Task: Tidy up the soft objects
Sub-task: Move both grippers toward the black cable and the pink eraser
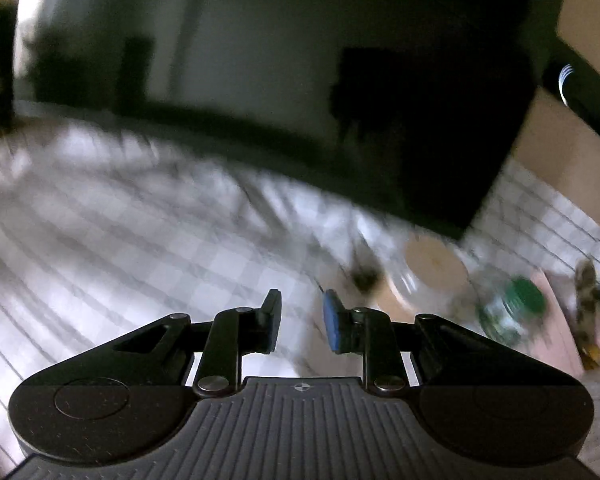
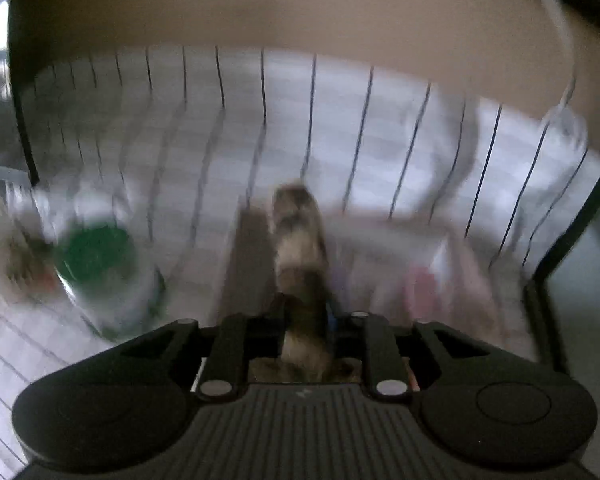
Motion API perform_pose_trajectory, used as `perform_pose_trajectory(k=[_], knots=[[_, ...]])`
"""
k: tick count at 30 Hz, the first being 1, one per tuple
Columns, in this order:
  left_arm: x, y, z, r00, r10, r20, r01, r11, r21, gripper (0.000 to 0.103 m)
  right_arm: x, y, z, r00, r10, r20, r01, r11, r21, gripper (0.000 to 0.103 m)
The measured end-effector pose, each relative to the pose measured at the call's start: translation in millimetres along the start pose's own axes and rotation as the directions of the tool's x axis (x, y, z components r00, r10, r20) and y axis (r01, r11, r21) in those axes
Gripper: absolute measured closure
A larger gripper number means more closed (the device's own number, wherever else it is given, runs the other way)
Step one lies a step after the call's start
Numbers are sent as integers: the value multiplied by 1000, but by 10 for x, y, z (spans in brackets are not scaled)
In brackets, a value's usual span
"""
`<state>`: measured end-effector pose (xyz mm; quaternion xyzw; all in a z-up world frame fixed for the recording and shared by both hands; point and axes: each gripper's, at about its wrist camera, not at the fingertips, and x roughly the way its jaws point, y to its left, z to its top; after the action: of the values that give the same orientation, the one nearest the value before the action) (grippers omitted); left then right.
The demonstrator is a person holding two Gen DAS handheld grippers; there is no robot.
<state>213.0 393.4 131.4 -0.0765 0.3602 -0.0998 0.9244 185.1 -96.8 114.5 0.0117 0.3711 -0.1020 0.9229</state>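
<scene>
While both views are motion-blurred, each shows something the other lacks. Only the left wrist view shows the left gripper, its jaws nearly together with a narrow gap and nothing between them, above a checked bedsheet; a dark panel fills its upper right, and a round tan disc lies beyond the jaws. A green-lidded jar stands further right. Only the right wrist view shows the right gripper closely, its jaws closed on a furry brown-and-cream soft toy, which extends forward over the sheet beside a pale pink box.
</scene>
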Motion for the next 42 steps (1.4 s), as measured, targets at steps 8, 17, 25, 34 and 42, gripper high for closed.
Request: perform_pose_trajectory(k=[8,17,25,34,42], knots=[[-264,124,745,980,-46,193,28,995,95,78,-725,739,867,935,251,251,-281,955,90,83],[158,-49,538,978,-198,70,191,977,93,78,-249,1697,569,917,398,17,-378,883,-278,69],[618,-58,212,980,-193,-39,191,980,-46,78,447,2075,79,962,272,-8,-249,866,-433,69],[860,-6,-109,970,-216,-113,197,967,-159,78,868,2188,-112,920,386,-70,-380,830,-409,71],[1134,-209,-104,947,-273,-168,252,958,-139,80,1065,2309,-128,920,383,-77,-373,802,-466,66]])
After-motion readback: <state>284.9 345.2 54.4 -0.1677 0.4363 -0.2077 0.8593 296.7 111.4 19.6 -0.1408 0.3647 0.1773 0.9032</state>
